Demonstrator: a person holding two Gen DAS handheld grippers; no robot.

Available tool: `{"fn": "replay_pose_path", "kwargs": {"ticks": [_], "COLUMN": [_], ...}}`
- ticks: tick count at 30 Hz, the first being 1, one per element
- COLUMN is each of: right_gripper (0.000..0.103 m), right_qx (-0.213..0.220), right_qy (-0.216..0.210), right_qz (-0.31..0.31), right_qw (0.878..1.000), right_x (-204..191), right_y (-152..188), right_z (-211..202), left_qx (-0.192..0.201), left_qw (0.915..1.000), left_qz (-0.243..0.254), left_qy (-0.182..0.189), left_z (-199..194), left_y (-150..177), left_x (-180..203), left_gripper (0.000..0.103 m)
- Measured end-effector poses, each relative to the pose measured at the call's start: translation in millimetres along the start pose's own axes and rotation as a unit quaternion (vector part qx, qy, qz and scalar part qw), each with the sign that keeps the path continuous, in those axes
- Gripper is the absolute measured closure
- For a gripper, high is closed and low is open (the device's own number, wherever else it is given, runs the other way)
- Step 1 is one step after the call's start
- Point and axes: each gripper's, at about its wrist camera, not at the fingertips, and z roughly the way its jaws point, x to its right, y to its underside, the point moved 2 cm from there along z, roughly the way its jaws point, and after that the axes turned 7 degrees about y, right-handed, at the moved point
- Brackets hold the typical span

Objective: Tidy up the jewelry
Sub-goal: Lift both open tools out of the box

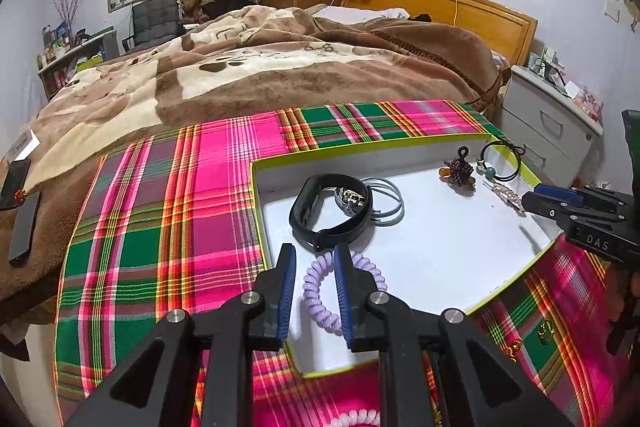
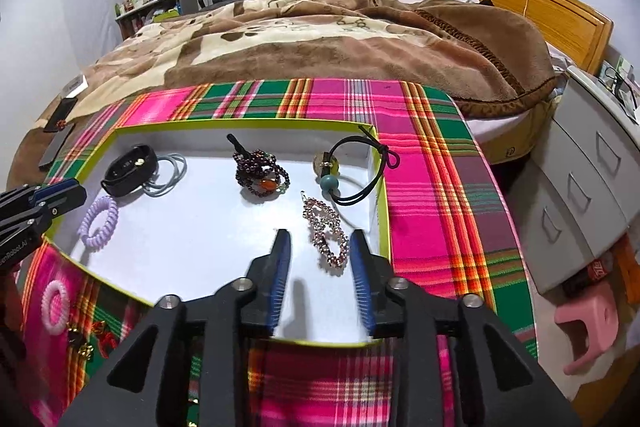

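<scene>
Currently both grippers are held over a shallow white tray (image 2: pixel 224 247) with a yellow-green rim, set on a pink and green plaid cloth (image 2: pixel 432 195).

Left gripper (image 1: pixel 316 269): jaws spread. A lilac coil hair tie (image 1: pixel 320 291) lies flat on the tray floor, ringed round the right-hand finger; no pad is seen pressing on it. Just beyond the fingertips a black wristband (image 1: pixel 320 215) is seen, with grey loop ties (image 1: pixel 386 205) touching its far side.

Right gripper (image 2: pixel 320 247): jaws spread. A beaded hair clip (image 2: pixel 326 233) lies on the tray between the fingertips and slightly ahead, nearer the right-hand finger, not pinched. Further ahead a black elastic with a teal bead (image 2: pixel 334 183) is noted, its loop draped over the tray's right wall. Ahead and to the left, a dark purple bead bracelet (image 2: pixel 260 169) is bunched in a heap.

Outside the tray, below and left of the right gripper, a pink coil tie (image 2: pixel 56 307) and small gold and red pieces (image 2: pixel 90 341) are left on the cloth. Behind, a bed with a brown blanket (image 1: pixel 280 67) is seen.
</scene>
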Motion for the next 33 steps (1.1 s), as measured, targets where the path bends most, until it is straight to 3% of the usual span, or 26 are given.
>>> {"fn": "replay_pose_path", "kwargs": {"ticks": [5,12,19,33], "right_gripper": [0.069,0.069,0.069,0.069], "right_qx": [0.010,0.046,0.076,0.091], "right_qy": [-0.004,-0.018,-0.033,-0.049], "right_qz": [0.007,0.024,0.030,0.036], "right_qw": [1.000,0.998,0.996,0.994], "right_x": [0.5,1.7,-5.9,-23.1], "right_y": [3.9,16.3,46.6,112.3], "right_z": [-16.2,-56.9,-100.1,-153.2], "left_qx": [0.009,0.051,0.084,0.114], "left_qw": [1.0000,0.9987,0.9964,0.9934], "left_qz": [-0.003,0.005,0.006,0.009], "left_qy": [0.001,0.003,0.008,0.006], "left_z": [-14.5,-56.6,-98.1,-153.7], "left_y": [3.5,14.4,41.7,98.0], "left_x": [2.6,15.7,34.6,65.8], "left_gripper": [0.084,0.084,0.084,0.084]}}
